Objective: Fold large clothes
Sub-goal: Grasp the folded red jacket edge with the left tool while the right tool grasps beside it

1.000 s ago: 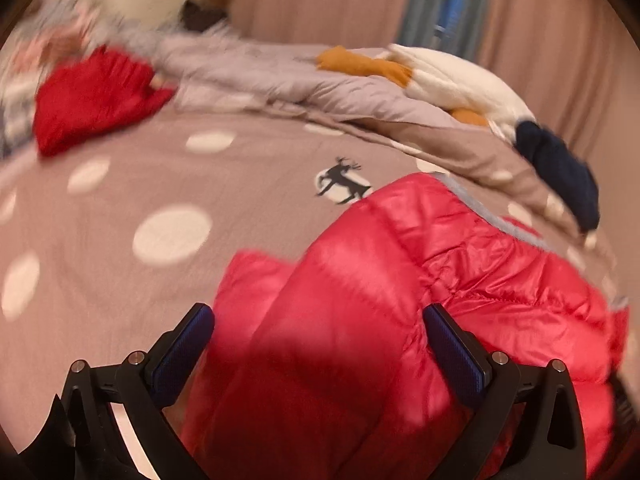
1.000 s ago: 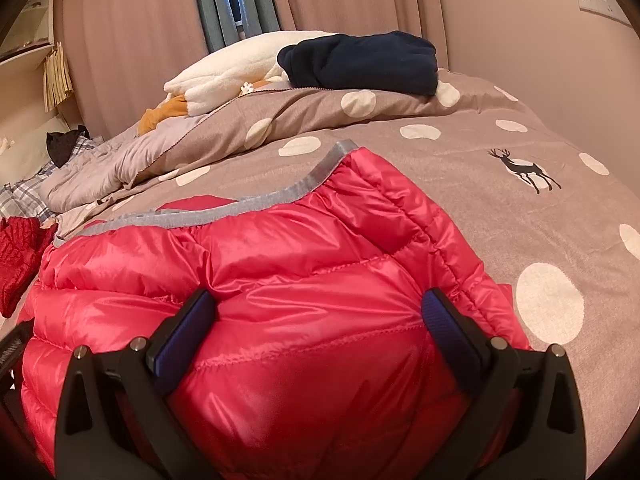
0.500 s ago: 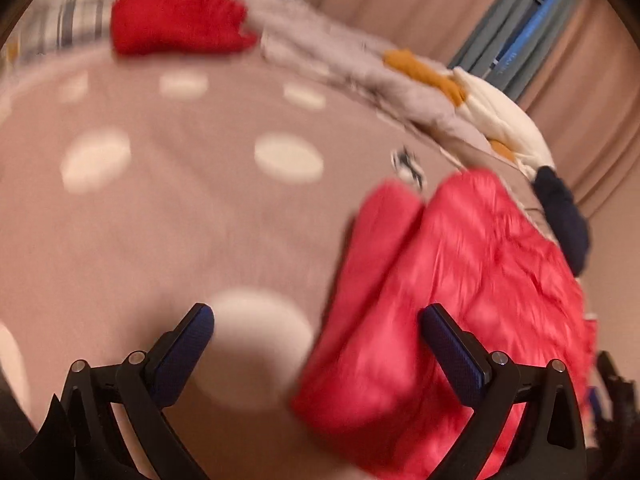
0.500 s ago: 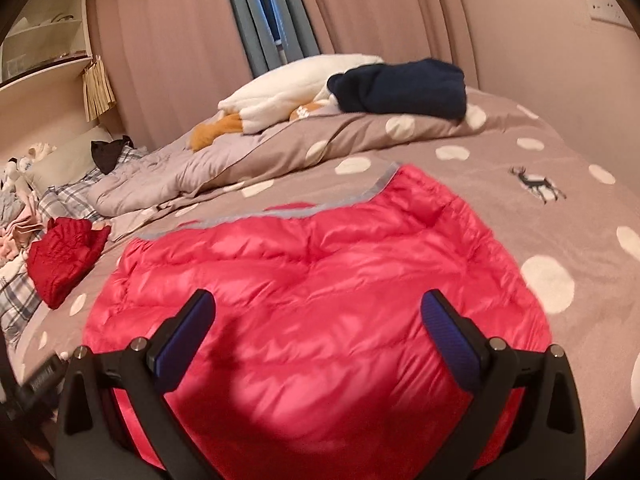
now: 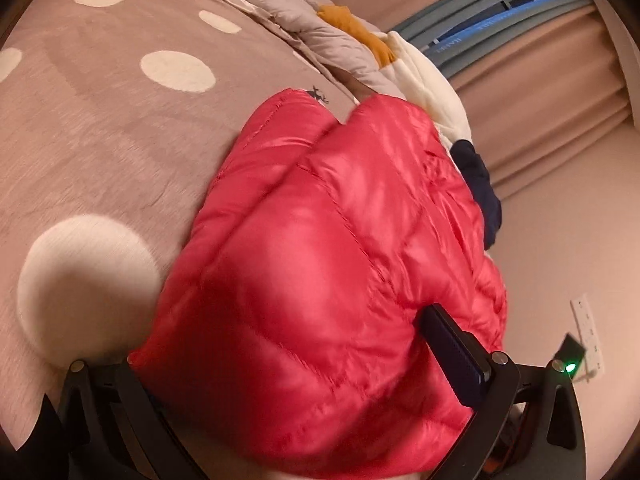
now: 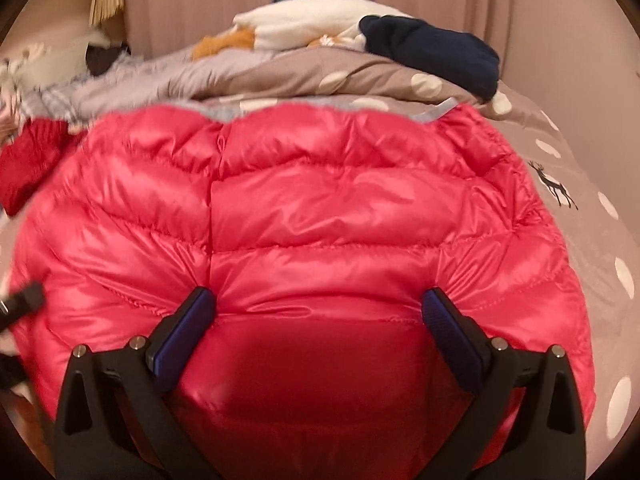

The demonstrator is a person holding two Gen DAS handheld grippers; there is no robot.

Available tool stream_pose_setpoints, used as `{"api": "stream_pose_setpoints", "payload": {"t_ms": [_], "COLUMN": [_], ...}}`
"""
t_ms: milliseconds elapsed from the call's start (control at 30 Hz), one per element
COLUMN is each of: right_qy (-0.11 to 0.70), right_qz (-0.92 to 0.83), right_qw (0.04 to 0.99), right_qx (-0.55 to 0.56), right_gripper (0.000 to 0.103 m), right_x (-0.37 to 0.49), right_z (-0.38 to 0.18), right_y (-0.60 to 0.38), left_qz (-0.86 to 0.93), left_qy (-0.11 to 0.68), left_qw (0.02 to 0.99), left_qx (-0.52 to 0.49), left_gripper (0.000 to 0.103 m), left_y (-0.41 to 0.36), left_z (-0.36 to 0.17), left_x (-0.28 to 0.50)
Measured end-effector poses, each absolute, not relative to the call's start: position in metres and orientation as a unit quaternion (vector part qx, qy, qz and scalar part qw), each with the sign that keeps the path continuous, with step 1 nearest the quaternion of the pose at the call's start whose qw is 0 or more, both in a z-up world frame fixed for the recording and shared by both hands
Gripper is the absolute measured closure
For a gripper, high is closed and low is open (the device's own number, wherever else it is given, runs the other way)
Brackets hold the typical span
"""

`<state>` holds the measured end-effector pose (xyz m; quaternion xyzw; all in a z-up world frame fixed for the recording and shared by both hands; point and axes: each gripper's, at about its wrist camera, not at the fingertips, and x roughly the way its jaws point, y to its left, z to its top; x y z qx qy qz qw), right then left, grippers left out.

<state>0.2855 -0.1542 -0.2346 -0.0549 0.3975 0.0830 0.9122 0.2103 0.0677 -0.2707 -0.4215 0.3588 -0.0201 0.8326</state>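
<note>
A red quilted down jacket (image 6: 320,216) is spread on a taupe bedspread (image 5: 100,128) printed with cream dots and a small dark deer (image 6: 554,188). In the right wrist view the jacket fills the middle of the frame, a grey trim (image 6: 438,114) being seen along its far edge at about 1 o'clock. In the left wrist view the same jacket (image 5: 340,260) runs from 6 o'clock up toward 12 o'clock, with the bare bedspread lying at 9 o'clock.

The right gripper (image 6: 320,324) is held wide, and the shiny fabric is bulged up between its blue pads (image 6: 452,332), which are pressed against the puffed panel on both sides. The left gripper (image 5: 280,340) is also spread wide; one pad (image 5: 452,352) is seen at 4 o'clock against the jacket, while the other is hidden under the red fabric.

Beyond the jacket, at 12 o'clock in the right wrist view, a rumpled grey quilt (image 6: 160,80) is heaped, with a white garment (image 6: 312,26), an orange item (image 6: 224,44) and a navy garment (image 6: 436,52) on top. A red knitted piece (image 6: 28,160) is seen at 9 o'clock. Pink curtains (image 5: 540,92) hang behind.
</note>
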Motion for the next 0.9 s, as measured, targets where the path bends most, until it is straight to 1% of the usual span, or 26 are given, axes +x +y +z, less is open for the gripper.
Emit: {"api": "stream_pose_setpoints", "payload": {"t_ms": [67, 167, 200, 333, 500, 633, 733, 833, 900], "right_qy": [0.399, 0.39, 0.387, 0.386, 0.364, 0.344, 0.33, 0.297, 0.294], "right_qz": [0.082, 0.077, 0.08, 0.086, 0.089, 0.095, 0.086, 0.043, -0.004], "right_qw": [0.91, 0.911, 0.912, 0.912, 0.922, 0.932, 0.94, 0.954, 0.956], "right_qx": [-0.081, -0.107, -0.108, -0.107, -0.095, -0.058, -0.03, -0.008, 0.019], "right_gripper": [0.0, 0.0, 0.0, 0.0, 0.0, 0.0, 0.0, 0.0, 0.0], "right_x": [0.291, 0.296, 0.298, 0.309, 0.304, 0.292, 0.272, 0.249, 0.24], "right_z": [-0.243, -0.249, -0.251, -0.255, -0.25, -0.239, -0.222, -0.197, -0.184], "right_y": [-0.149, -0.142, -0.142, -0.141, -0.142, -0.156, -0.173, -0.203, -0.233], "left_qz": [-0.008, 0.038, 0.046, 0.065, 0.064, 0.083, 0.094, 0.1, 0.101], "left_qy": [0.35, 0.321, 0.315, 0.308, 0.313, 0.312, 0.302, 0.295, 0.294], "left_qw": [0.838, 0.852, 0.858, 0.871, 0.863, 0.869, 0.878, 0.882, 0.884], "left_qx": [-0.418, -0.411, -0.403, -0.377, -0.391, -0.375, -0.36, -0.353, -0.349], "left_gripper": [0.001, 0.011, 0.014, 0.023, 0.032, 0.034, 0.037, 0.041, 0.044], "left_y": [0.067, 0.07, 0.069, 0.064, 0.073, 0.067, 0.062, 0.061, 0.061], "left_z": [-0.271, -0.271, -0.271, -0.272, -0.273, -0.268, -0.263, -0.258, -0.254], "left_x": [0.216, 0.213, 0.214, 0.213, 0.211, 0.205, 0.201, 0.2, 0.2]}}
